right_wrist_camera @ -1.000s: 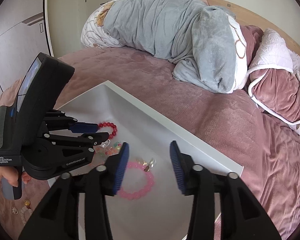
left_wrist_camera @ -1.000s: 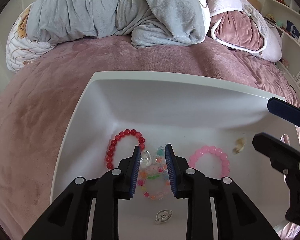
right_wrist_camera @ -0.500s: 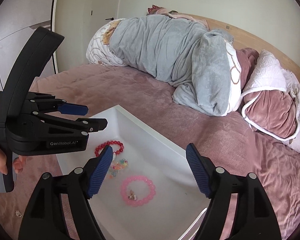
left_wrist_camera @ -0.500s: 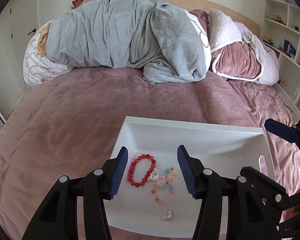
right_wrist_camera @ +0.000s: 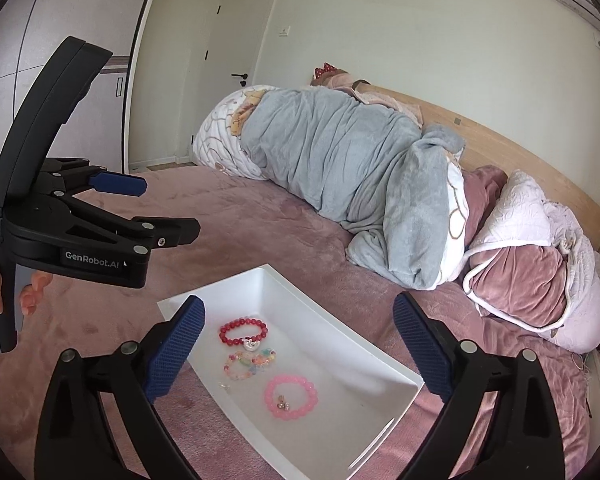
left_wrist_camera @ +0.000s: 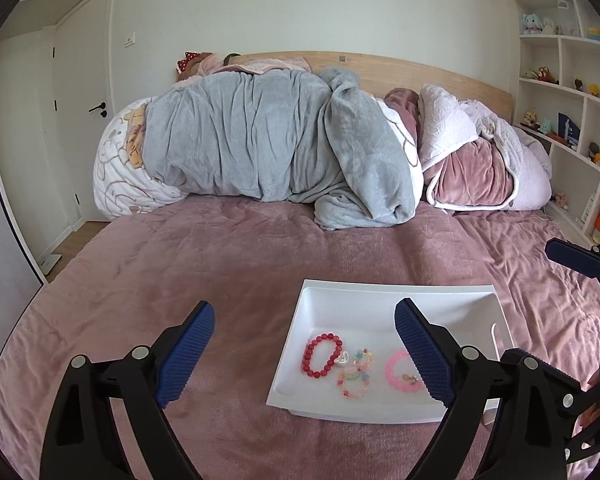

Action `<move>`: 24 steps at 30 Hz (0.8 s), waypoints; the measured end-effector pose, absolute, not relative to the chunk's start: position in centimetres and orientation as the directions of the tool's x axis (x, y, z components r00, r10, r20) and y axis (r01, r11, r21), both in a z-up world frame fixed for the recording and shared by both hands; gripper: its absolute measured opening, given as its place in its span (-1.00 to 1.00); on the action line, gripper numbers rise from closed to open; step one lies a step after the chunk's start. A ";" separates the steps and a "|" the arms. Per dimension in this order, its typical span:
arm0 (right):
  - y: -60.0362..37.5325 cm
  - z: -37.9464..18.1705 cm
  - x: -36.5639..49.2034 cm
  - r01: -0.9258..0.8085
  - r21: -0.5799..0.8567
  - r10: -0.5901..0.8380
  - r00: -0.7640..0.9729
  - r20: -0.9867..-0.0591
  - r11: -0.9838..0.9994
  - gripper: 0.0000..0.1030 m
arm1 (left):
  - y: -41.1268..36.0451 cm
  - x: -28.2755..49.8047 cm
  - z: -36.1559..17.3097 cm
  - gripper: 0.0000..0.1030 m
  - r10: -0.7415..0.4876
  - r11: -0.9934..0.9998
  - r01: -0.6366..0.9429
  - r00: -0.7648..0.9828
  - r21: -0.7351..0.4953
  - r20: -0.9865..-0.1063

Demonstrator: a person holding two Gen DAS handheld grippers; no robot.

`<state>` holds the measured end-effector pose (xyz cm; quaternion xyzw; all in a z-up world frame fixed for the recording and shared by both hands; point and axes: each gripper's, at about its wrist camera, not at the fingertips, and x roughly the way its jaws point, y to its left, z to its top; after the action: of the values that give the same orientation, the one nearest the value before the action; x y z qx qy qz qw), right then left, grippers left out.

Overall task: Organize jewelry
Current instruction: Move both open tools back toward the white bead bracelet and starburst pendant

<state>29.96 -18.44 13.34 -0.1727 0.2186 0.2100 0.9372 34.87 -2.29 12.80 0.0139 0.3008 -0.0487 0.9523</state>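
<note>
Sitting on a mauve bedspread (left_wrist_camera: 228, 264) is a shallow white tray (left_wrist_camera: 396, 292), and all the jewelry is down inside it. Going across in the left wrist view: a red bead bracelet (left_wrist_camera: 322, 355), then a multicolor bead bracelet (left_wrist_camera: 355, 376) just beside it, then a pink bead bracelet (left_wrist_camera: 400, 370) partly hidden behind one gripper finger. A small silver charm (right_wrist_camera: 251, 345) lies right at the red bracelet's edge — touching it, as far as I can tell — and a tiny gold-ish piece (right_wrist_camera: 282, 405) sits inside the pink ring, too small to identify.

Both grippers hang above the bed with nothing in them. The left gripper (left_wrist_camera: 304, 354) has its jaws spread wide, having just been opening, and there's only air between the blue pads. Same for the right gripper (right_wrist_camera: 300, 354) — jaws flung wide after just opening, nothing clamped, with the tray showing below through the gap.

From the right wrist camera, a hand (right_wrist_camera: 4, 284) is wrapped around the left gripper's handle. A rolled grey blanket (left_wrist_camera: 260, 140) and pink pillows (left_wrist_camera: 476, 168) are piled against the wooden headboard (left_wrist_camera: 440, 76).
</note>
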 end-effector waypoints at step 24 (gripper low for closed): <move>-12.2 9.0 18.9 -0.760 -0.125 0.597 0.591 -0.542 0.638 0.89 | 5.4 18.5 7.3 0.91 0.026 0.999 -0.043 0.849 -0.021 -0.528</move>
<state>18.90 -12.15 8.97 -0.1746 0.2326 0.3880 0.8746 18.55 5.44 7.30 -0.0158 0.2746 0.0178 0.9613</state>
